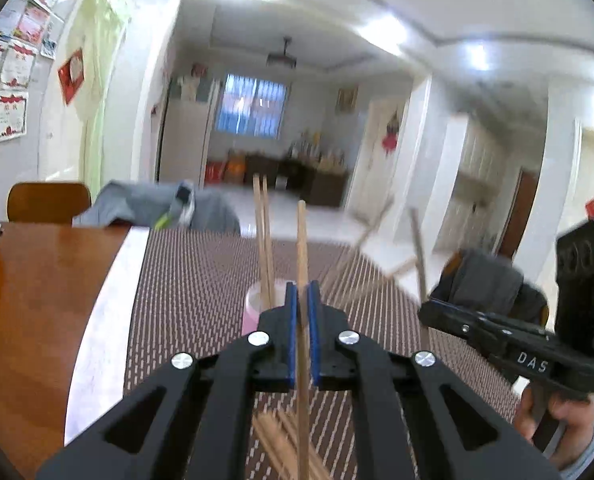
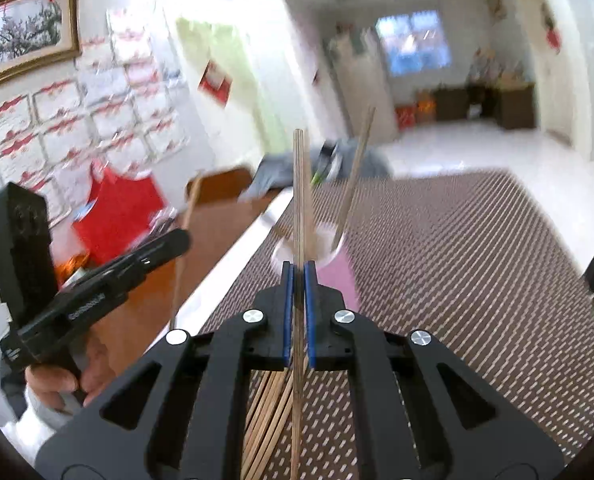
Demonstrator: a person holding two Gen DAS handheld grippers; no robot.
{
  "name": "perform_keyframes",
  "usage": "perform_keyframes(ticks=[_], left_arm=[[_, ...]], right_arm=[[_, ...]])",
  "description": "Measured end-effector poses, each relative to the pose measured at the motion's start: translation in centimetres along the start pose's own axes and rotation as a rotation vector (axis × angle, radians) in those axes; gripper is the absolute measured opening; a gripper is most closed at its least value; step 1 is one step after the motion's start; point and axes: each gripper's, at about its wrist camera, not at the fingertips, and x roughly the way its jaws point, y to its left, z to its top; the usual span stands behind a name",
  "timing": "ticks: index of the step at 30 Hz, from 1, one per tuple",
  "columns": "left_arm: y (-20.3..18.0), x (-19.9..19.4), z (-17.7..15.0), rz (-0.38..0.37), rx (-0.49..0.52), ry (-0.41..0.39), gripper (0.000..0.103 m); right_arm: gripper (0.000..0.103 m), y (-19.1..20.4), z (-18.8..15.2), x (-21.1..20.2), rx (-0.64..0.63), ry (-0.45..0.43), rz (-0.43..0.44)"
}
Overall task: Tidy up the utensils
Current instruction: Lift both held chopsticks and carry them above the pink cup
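My left gripper [image 1: 301, 294] is shut on a wooden chopstick [image 1: 301, 248] held upright above the woven mat. Behind it a pink cup [image 1: 253, 308] holds two chopsticks [image 1: 264, 236]. My right gripper [image 2: 298, 274] is shut on another upright chopstick [image 2: 299, 196], just in front of the pink cup [image 2: 337, 268], which holds a leaning chopstick [image 2: 355, 176]. A pile of loose chopsticks [image 2: 267, 412] lies on the mat under both grippers, also in the left wrist view [image 1: 277, 440]. The right gripper [image 1: 429, 308] shows in the left wrist view, the left gripper [image 2: 181, 240] in the right wrist view.
A brown striped placemat [image 2: 457, 280] covers the wooden table [image 1: 37, 300]. A grey cloth [image 1: 157, 204] lies at the table's far edge beside a wooden chair back [image 1: 49, 200]. Red packaging [image 2: 117, 216] stands at the left by the wall.
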Motion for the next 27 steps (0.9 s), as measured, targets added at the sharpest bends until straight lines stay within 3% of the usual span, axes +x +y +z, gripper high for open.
perform_keyframes(ticks=[4, 10, 17, 27], left_arm=[[0.0, 0.4, 2.1, -0.018, -0.023, -0.131, 0.006], [0.4, 2.1, 4.3, -0.019, -0.041, -0.247, 0.006], [1.0, 4.6, 6.2, 0.005, -0.043, -0.345, 0.006], [2.0, 7.8, 6.4, 0.045, -0.067, -0.442, 0.006]], right_arm=[[0.006, -0.1, 1.8, -1.4, -0.002, -0.152, -0.04], [0.006, 0.8, 4.0, 0.0, -0.061, -0.287, -0.074], [0.006, 2.9, 5.6, 3.1, -0.117, -0.368, -0.099], [0.006, 2.4, 6.5, 5.3, -0.129, -0.454, -0.104]])
